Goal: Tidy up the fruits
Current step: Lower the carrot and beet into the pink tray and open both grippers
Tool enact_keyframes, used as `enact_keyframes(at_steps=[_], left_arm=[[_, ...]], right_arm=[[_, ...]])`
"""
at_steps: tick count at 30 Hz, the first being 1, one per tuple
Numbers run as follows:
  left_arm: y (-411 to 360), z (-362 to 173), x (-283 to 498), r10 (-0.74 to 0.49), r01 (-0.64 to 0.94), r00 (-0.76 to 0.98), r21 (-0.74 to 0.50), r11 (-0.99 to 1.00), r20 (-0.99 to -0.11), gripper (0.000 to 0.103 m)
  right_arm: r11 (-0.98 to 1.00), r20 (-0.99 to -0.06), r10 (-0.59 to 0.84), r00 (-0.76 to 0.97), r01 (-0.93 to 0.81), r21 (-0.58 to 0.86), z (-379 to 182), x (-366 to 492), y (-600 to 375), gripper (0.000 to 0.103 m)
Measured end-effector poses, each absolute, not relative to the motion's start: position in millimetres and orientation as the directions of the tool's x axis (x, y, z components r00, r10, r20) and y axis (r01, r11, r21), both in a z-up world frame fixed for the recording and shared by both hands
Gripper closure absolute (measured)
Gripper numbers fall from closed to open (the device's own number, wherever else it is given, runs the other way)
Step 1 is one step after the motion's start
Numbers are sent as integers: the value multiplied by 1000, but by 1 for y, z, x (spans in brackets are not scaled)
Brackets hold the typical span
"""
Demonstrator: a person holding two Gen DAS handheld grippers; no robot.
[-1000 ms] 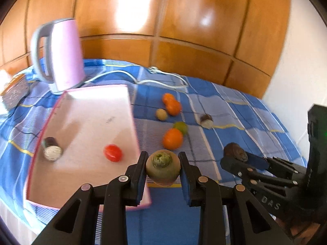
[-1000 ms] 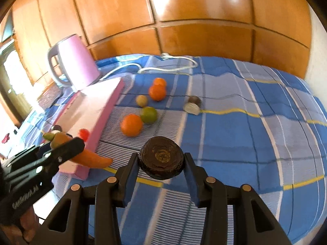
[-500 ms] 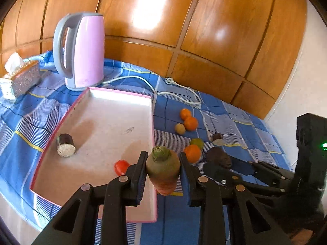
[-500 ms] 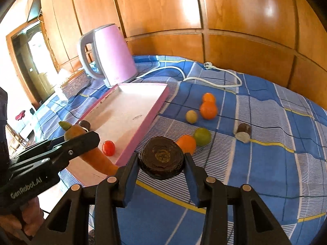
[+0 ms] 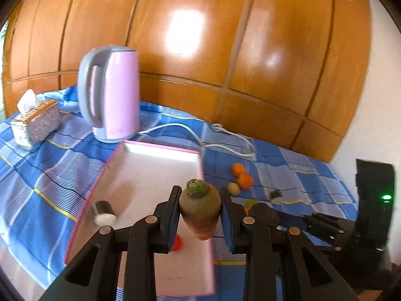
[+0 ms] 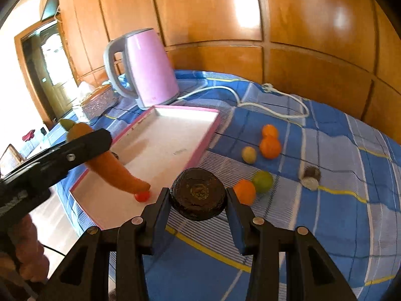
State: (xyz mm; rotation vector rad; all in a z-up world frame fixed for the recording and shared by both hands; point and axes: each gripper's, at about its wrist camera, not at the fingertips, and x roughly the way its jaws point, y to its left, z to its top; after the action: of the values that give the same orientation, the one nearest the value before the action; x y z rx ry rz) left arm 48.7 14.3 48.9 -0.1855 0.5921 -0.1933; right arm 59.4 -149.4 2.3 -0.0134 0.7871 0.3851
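Note:
My left gripper is shut on a carrot, green top up, above the near right part of the pink-rimmed tray. In the tray lie a cherry tomato and a dark cut piece. My right gripper is shut on a dark round fruit, above the cloth just right of the tray. In the right wrist view the carrot points down at the tomato. On the cloth lie an orange, a lime, two more oranges, a small yellow fruit and a dark cut piece.
A pink kettle stands behind the tray, its white cord trailing over the blue checked cloth. A tissue box sits at the far left. Wooden panelling closes the back. A hand holds the left gripper at the table's near edge.
Both grippers have risen and swung left with their loads. The carrot now hangs over the tray instead of beside its edge, and the kettle and tissue box have come into fuller view.

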Motion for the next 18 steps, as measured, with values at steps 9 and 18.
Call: enact_keyframes(at_steps=[9, 18], left_arm=[[59, 33, 94, -151, -23, 786, -271, 962, -600, 52], [100, 18, 90, -29, -206, 766, -288, 935, -642, 40]], right_arm=[[893, -695, 414, 588, -413, 182, 11, 106, -99, 58], [884, -719, 423, 551, -426, 193, -4, 118, -80, 51]])
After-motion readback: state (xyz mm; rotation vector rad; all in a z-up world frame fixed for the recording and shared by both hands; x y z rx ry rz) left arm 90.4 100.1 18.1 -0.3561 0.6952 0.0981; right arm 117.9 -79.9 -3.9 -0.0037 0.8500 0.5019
